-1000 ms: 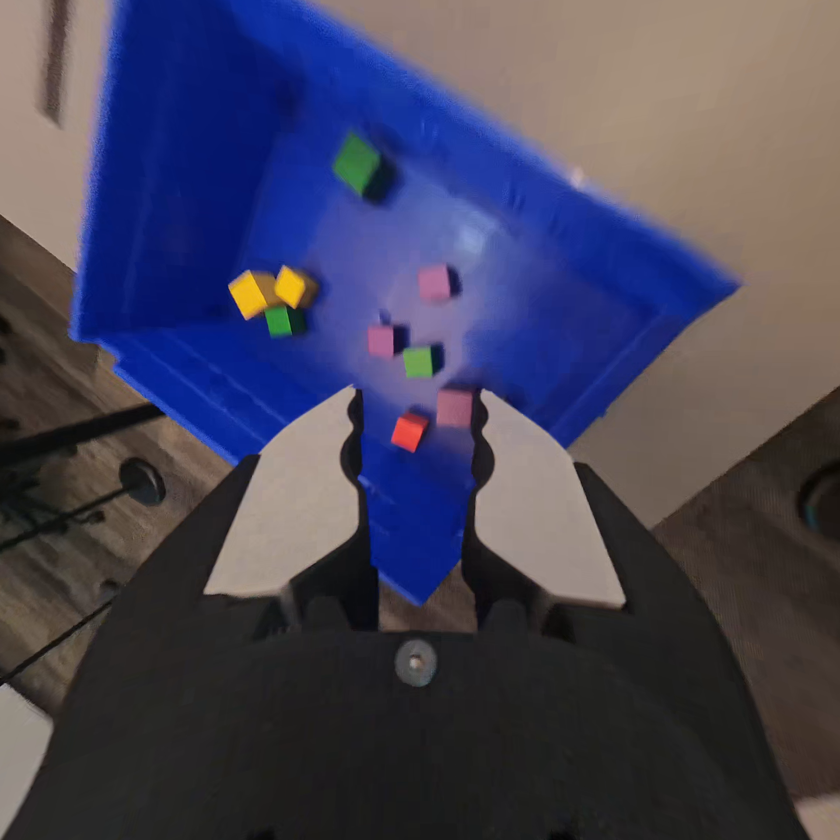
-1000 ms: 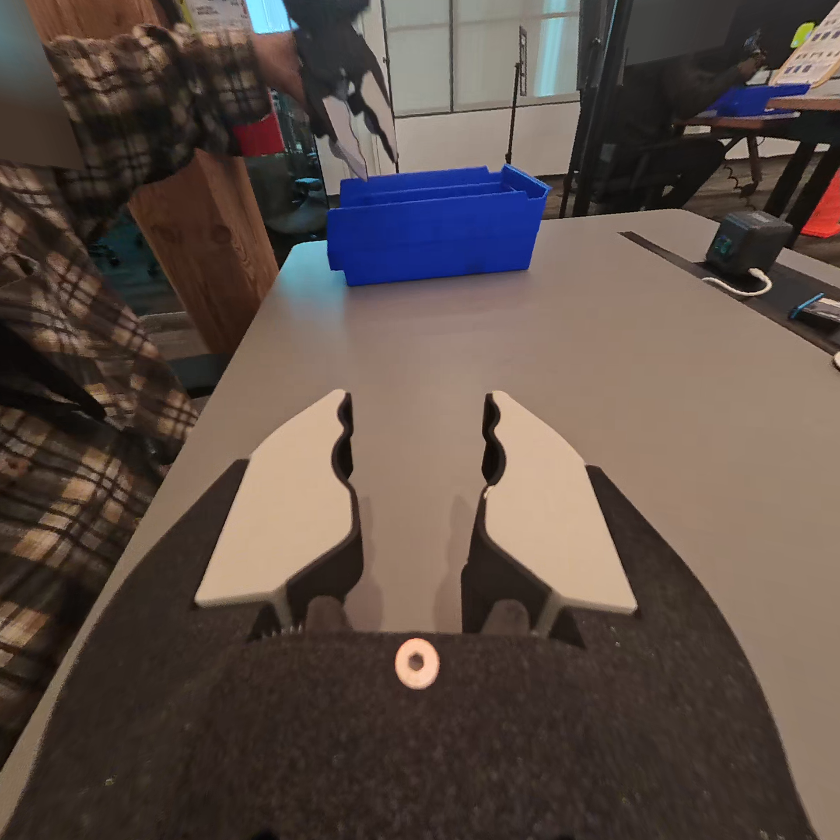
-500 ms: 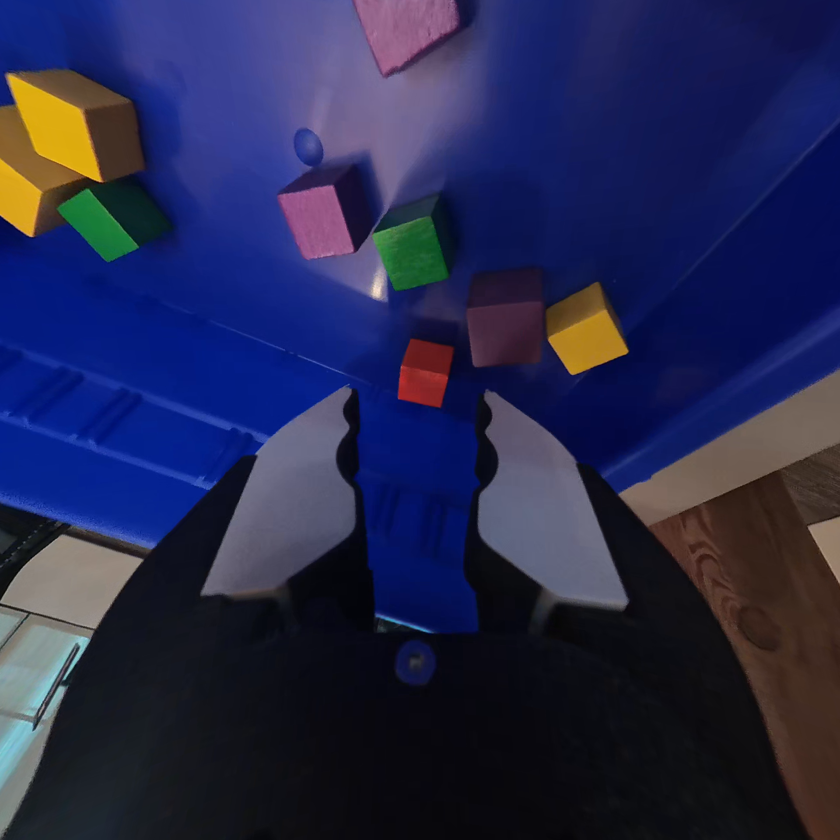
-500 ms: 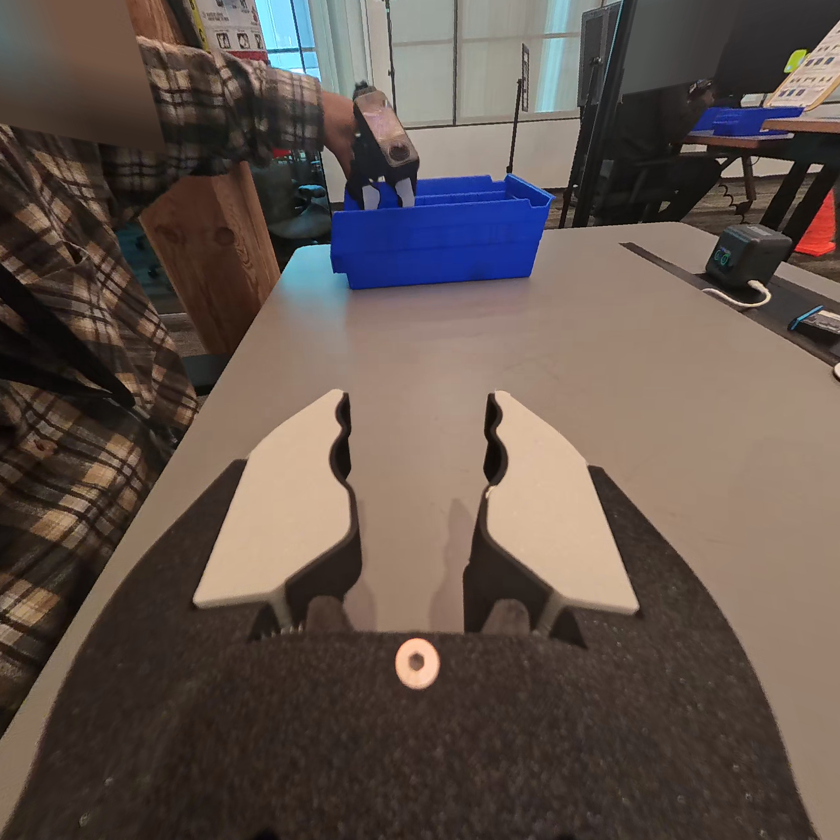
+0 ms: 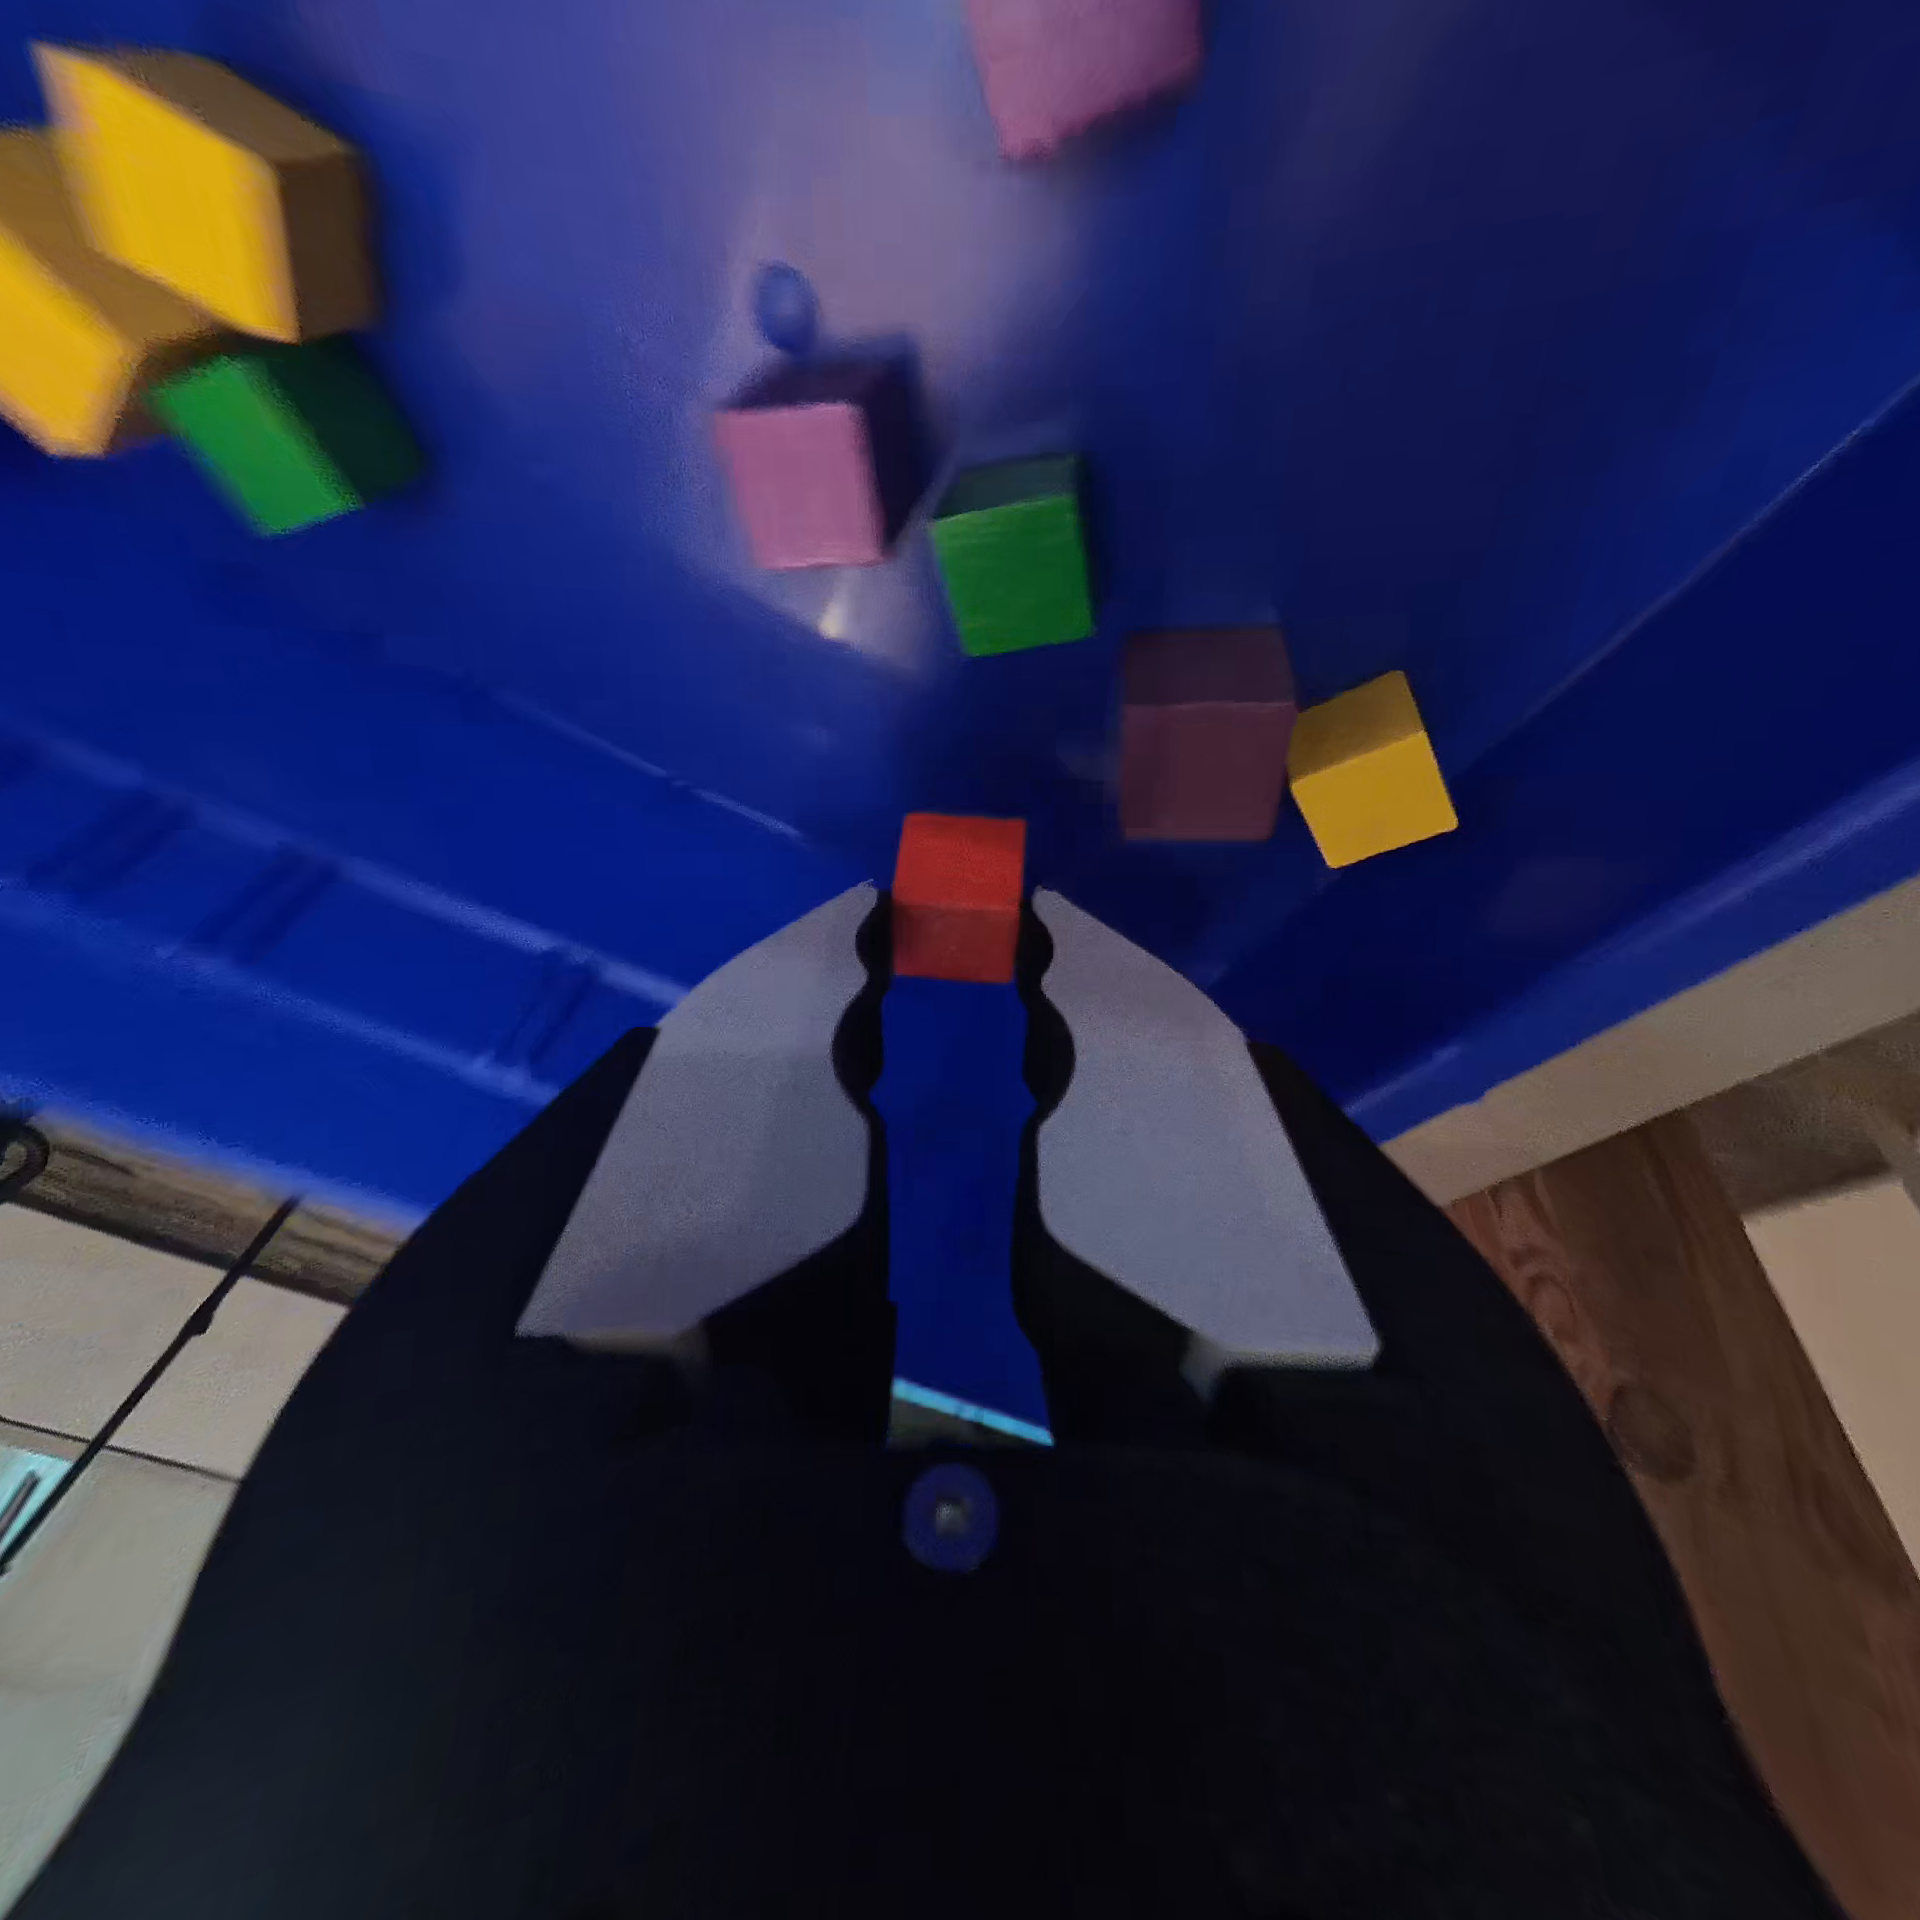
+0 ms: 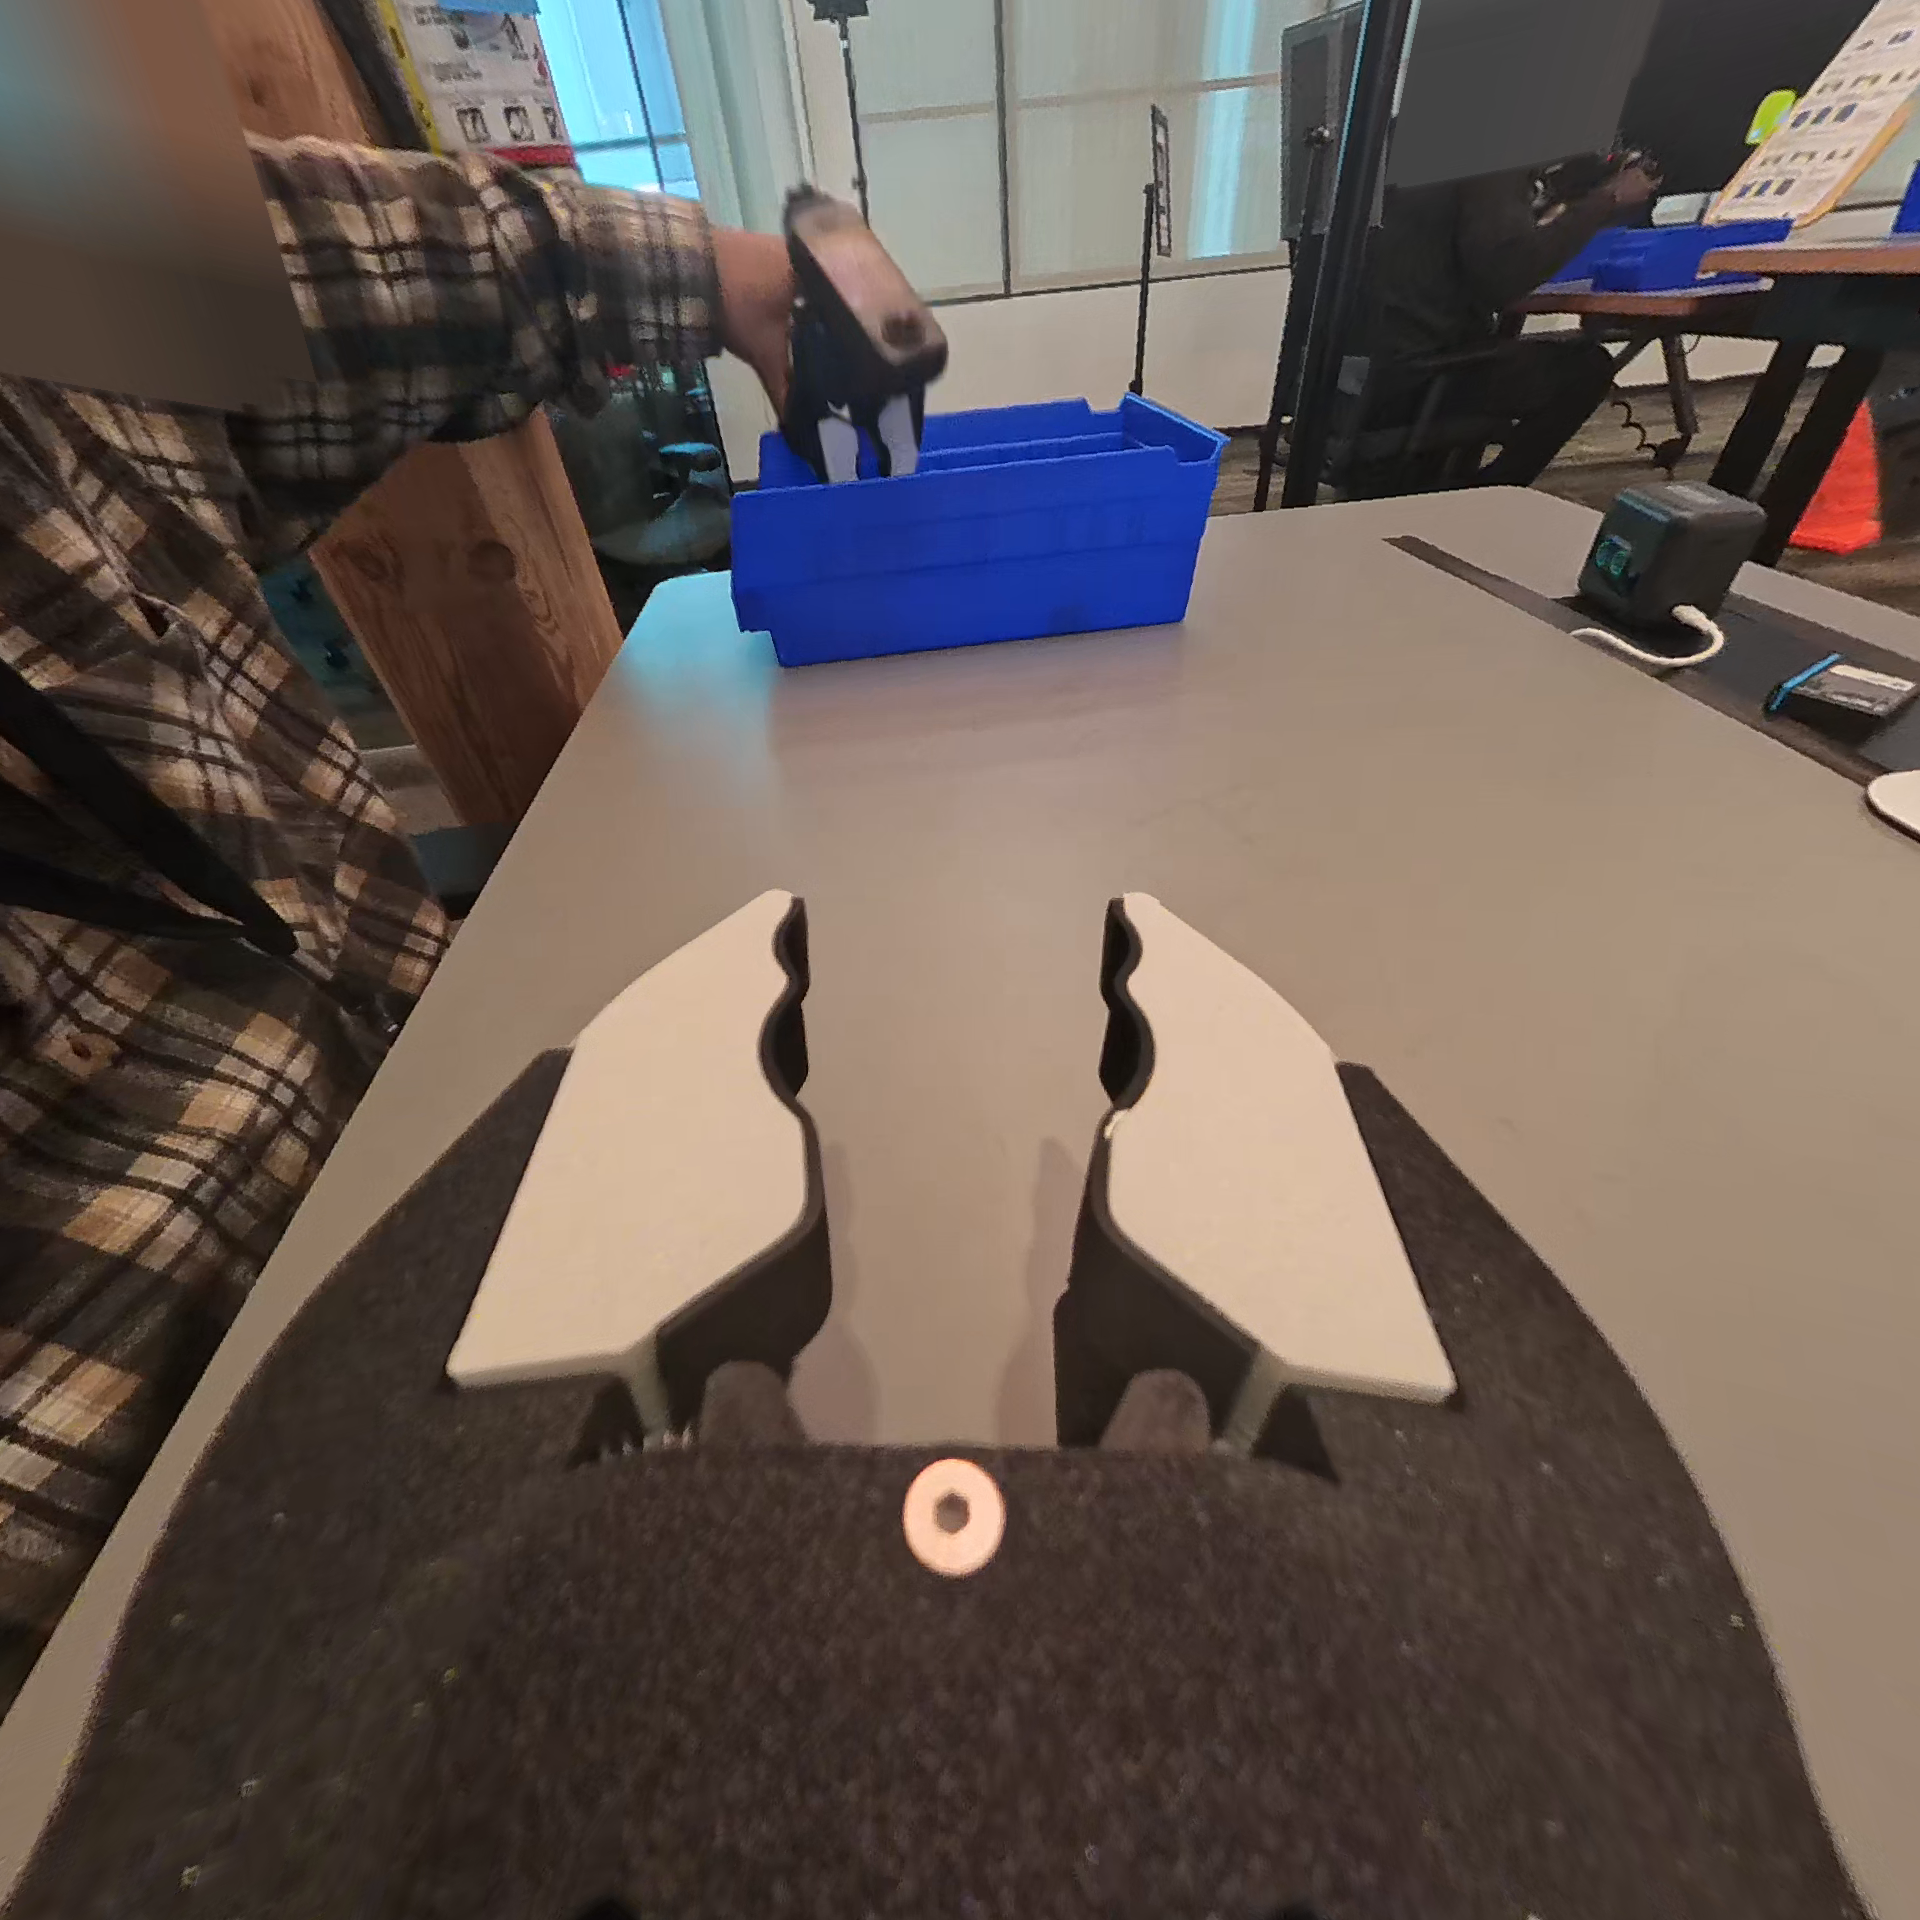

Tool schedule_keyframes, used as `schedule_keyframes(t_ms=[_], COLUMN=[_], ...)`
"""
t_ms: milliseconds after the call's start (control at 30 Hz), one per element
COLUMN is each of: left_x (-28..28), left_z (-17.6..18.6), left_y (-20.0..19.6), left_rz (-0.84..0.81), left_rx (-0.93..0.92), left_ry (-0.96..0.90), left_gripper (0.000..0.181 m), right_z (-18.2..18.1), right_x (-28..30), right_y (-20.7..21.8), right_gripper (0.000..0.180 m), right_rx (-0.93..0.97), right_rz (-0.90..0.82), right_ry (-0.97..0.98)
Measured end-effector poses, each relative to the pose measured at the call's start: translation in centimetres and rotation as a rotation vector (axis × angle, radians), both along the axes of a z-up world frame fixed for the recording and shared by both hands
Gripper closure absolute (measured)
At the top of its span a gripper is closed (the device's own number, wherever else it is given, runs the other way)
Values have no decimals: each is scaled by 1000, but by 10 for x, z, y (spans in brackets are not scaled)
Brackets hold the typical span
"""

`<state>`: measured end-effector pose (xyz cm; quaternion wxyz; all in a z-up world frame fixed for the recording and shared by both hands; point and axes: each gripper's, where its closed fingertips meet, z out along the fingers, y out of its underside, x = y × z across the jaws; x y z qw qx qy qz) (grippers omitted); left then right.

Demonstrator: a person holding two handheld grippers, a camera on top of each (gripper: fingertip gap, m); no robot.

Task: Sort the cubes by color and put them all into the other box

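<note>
Right now your left gripper reaches down inside the blue bin, its jaws narrowed around a red cube. The cube sits between the very tips and appears touched on both sides, so you seem to have it pinched, though whether it has left the bin floor cannot be told. Taking it at the tips likely keeps the fingers clear of its neighbours.

Just ahead and right of the tips lie a purple cube and a yellow cube, apparently touching each other. Ahead sit a green cube and a pink cube, close together. Far ahead-left, two yellow cubes and a second green cube huddle in a blurred cluster. Another pink cube lies farthest ahead.

Your right gripper rests low over the grey table, jaws wide apart and holding nothing; it looks parked while the left works. Well ahead of it, the bin stands at the table's far left corner, with your left gripper dipping in. A second bin seems nested behind it, probably the destination. Sorting looks barely begun.
</note>
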<state>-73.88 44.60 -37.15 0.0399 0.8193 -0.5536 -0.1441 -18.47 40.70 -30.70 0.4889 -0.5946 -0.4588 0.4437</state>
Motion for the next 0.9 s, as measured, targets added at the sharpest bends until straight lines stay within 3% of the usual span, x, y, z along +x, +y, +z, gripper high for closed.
schedule_keyframes(t_ms=[33,133,233,333,433,633,900], left_x=[7,53,147,259,362,496,531], left_z=[13,64,122,167,189,162,120], left_y=[8,37,58,55,37,1,-16], left_rz=[7,-15,-128,-273,-400,-604,-679], left_rx=[60,296,546,703,771,679,591], left_ry=[-44,-247,-573,-923,-1230,-1538,-1505], left_gripper=[158,158,159,159,159,159,159], right_z=[0,6,17,50,79,82,61], right_x=[1,3,3,0,1,-12,-26], right_y=[2,3,6,6,14,23,16], right_gripper=[126,127,133,136,132,119,123], right_rx=[-12,-65,-181,-471,-790,-1053,-1121], right_rz=[-6,-8,-9,89,210,138,71], right_ry=[6,56,150,419,654,570,358])
